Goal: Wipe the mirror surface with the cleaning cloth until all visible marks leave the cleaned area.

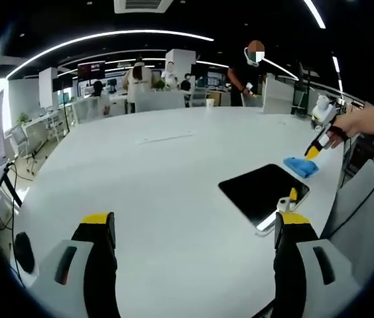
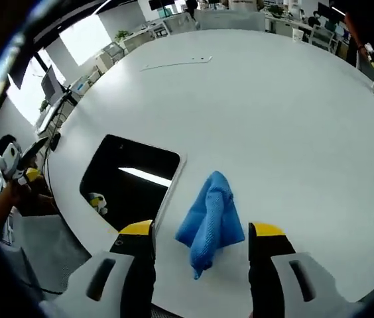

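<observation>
The mirror point(image 2: 128, 180) is a flat rectangular sheet with rounded corners and a thin pale edge, lying on the white table point(image 2: 273, 106). In the right gripper view it sits at centre left and its face looks almost black, with one bright streak of reflected ceiling light across it and a small yellow-and-white reflection near its lower left corner. In the left gripper view the mirror point(image 1: 263, 193) lies right of centre, again dark and glossy, with a bright glint at its lower edge just above the right-hand jaw.

The cloth point(image 2: 208, 222) is bright blue and crumpled into a loose, folded heap. In the right gripper view it lies on the table just right of the mirror's long edge, in the lower middle of the frame. The right gripper point(image 2: 201, 233) has its yellow-tipped black jaws spread wide on either side of the cloth, not gripping it. In the left gripper view the cloth point(image 1: 302, 166) is a small blue patch at the mirror's upper right corner, with the right gripper point(image 1: 314, 150) just above it, held by a hand point(image 1: 349, 126) reaching in from the right edge.

The left gripper point(image 1: 194, 222) shows at the bottom of its own view, jaws wide apart over bare table, holding nothing.

Beyond the table, along the top of the left gripper view, is an open office with desks, people point(image 1: 137, 79) and curved ceiling light strips point(image 1: 107, 34).
</observation>
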A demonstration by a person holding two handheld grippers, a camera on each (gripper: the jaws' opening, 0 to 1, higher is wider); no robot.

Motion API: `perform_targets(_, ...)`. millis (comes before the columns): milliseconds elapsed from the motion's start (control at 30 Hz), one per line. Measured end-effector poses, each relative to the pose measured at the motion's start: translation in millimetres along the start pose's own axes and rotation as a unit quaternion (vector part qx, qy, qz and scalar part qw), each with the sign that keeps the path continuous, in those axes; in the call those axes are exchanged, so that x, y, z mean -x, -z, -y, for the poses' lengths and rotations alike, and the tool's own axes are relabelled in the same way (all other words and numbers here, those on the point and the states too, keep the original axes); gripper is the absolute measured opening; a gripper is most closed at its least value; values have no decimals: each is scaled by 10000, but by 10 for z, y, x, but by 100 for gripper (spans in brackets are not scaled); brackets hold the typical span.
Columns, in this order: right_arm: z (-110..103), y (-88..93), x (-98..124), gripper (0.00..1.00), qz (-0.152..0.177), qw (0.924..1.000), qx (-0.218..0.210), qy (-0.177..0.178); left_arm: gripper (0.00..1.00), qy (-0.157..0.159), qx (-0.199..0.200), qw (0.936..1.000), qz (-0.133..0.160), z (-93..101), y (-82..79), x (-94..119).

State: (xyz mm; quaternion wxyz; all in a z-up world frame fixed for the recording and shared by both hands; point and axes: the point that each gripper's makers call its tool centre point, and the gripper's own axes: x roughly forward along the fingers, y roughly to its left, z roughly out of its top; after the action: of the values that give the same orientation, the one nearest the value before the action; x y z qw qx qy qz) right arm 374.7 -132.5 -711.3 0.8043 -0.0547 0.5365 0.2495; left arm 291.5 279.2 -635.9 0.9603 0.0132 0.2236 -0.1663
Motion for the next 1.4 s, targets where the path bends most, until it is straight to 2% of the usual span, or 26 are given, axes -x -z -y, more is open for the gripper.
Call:
perform_targets(233, 93, -3, -137, 35, -45, 9994, -322, 93, 99, 27, -21, 10000, -60, 39, 20, -59)
perform_targets(500, 109, 43, -249, 17, -210, 9988, -334, 292, 99, 72, -6, 10000, -61, 88, 13, -127)
perform_targets(700, 173, 44, -372, 9, -343, 9974, -373, 516, 98, 37, -36, 9999, -91, 74, 46, -86)
perform_targets(867, 169, 49, -352, 6, -466, 9966, -308, 602, 98, -27, -18, 9999, -138, 39, 90, -57)
perform_targets(967, 178, 55, -346, 4, -470, 9952, -583, 623, 98, -61, -8, 9999, -131, 23, 85, -65)
perform_targets(1133, 197, 58, -357, 3, -477, 9946, -693, 612, 98, -51, -5, 9999, -105, 35, 55, -104)
perform_targets(1267, 193, 51, -365, 4, -559, 9948, -558, 645, 98, 0, -27, 10000, -93, 74, 26, -141)
perform_targets(1333, 202, 46, -370, 4, -610, 9931, -694, 718, 98, 30, -39, 10000, -68, 91, 10, -151)
perform_targets(1400, 202, 20, -360, 3, -569, 9941, -569, 734, 98, 59, -61, 9999, -75, 116, 6, -154)
